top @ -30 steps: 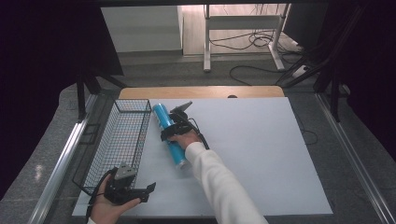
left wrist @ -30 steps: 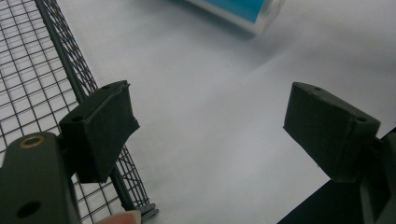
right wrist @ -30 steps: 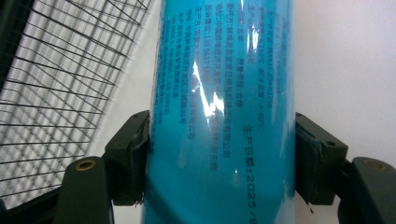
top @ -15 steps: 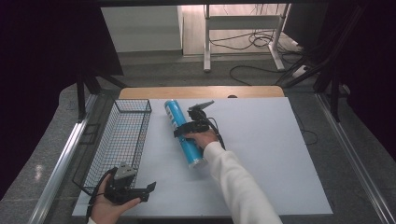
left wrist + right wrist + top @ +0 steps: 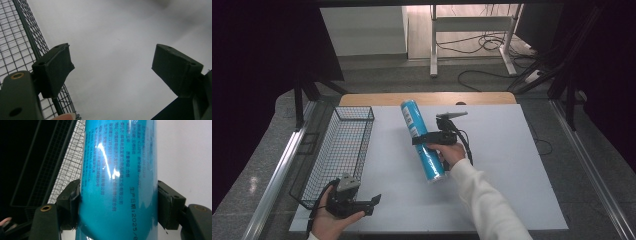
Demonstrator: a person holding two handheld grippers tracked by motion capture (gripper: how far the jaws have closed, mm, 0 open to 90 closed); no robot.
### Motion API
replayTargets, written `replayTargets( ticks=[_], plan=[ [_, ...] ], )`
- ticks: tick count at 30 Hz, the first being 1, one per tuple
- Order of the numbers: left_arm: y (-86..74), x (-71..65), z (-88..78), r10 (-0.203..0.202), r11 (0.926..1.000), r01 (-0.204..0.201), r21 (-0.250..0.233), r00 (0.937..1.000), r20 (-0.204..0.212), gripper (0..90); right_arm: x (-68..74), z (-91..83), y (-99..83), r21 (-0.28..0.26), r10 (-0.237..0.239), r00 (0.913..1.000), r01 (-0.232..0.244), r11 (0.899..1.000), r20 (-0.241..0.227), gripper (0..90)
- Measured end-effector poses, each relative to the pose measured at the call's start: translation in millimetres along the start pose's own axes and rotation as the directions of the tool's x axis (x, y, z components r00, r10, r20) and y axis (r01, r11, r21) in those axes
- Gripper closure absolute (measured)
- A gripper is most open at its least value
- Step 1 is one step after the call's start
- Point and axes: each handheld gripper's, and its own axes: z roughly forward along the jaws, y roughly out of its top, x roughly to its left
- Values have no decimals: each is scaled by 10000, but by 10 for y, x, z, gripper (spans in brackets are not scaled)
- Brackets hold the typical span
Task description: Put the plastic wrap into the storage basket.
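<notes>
A long blue tube (image 5: 421, 140) with printed text hangs over the middle of the white table sheet (image 5: 492, 150). My right gripper (image 5: 421, 140) is shut on its middle. In the right gripper view both pads (image 5: 75, 205) press the sides of the blue tube (image 5: 120, 180). My left gripper (image 5: 373, 204) rests at the front left of the sheet, near the basket's front corner. In the left gripper view its jaws stand apart, the left gripper (image 5: 112, 67) open with bare white sheet between its fingers.
A black wire basket (image 5: 343, 145) stands along the left side of the sheet; its mesh wall (image 5: 15, 40) is close beside my left jaw. A wooden board edge (image 5: 427, 98) lies at the back. Metal rails (image 5: 277, 175) flank the table.
My right gripper has carried the blue tube to the right, away from the basket, and a little higher. The left gripper has stayed where it was.
</notes>
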Motion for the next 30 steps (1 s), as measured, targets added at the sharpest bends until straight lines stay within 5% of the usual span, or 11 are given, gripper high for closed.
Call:
replayTargets(
  ticks=[12,30],
  plan=[
    [24,-7,9,-67,10000,67,-54,10000,72,160,31,-320,-222,-513,-474,9978,450,9977,-465,313],
    [111,2,-25,-429,9979,451,-469,9980,467,160,121,-752,-669,-1283,-986,9830,789,9886,-1552,313]
  ],
)
